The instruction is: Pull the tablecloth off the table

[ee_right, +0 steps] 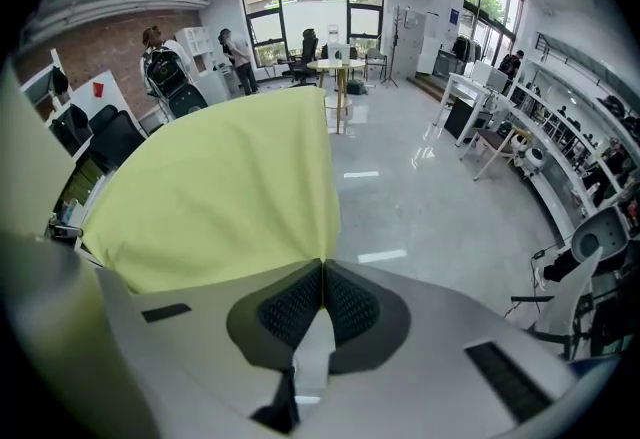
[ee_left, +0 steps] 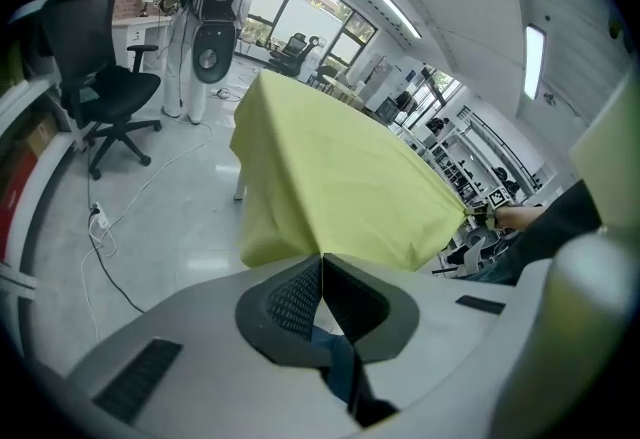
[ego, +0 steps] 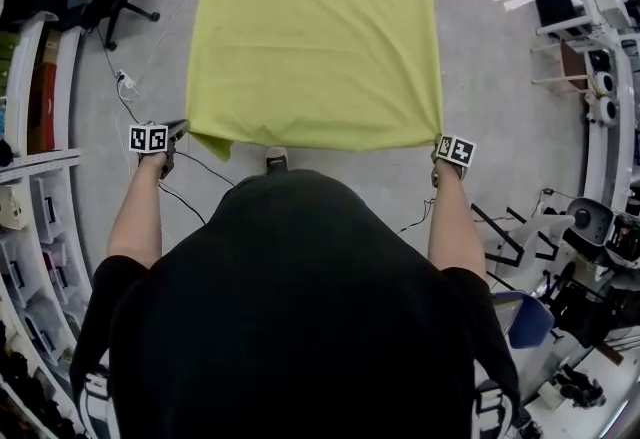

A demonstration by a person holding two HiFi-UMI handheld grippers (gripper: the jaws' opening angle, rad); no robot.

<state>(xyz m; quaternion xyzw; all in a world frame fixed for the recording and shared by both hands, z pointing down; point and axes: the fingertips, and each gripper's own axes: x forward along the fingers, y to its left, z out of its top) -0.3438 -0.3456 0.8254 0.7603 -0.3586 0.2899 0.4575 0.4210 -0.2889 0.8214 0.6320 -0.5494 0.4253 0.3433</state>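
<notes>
Left claw (ego: 180, 133) and right claw (ego: 440, 149) each pinch a near corner of the tablecloth (ego: 315, 47). Pull step in hand. Next: draw it back clear of the bench (ee_left: 240, 189).

Count: one tablecloth (ego: 315, 47), two grippers (left gripper (ego: 183, 130), right gripper (ego: 438, 144)), one office chair (ee_left: 100, 77) beyond the left gripper.

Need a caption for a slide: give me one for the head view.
A person pinches the near corners of the yellow-green tablecloth with the left gripper and the right gripper, both shut.
</notes>
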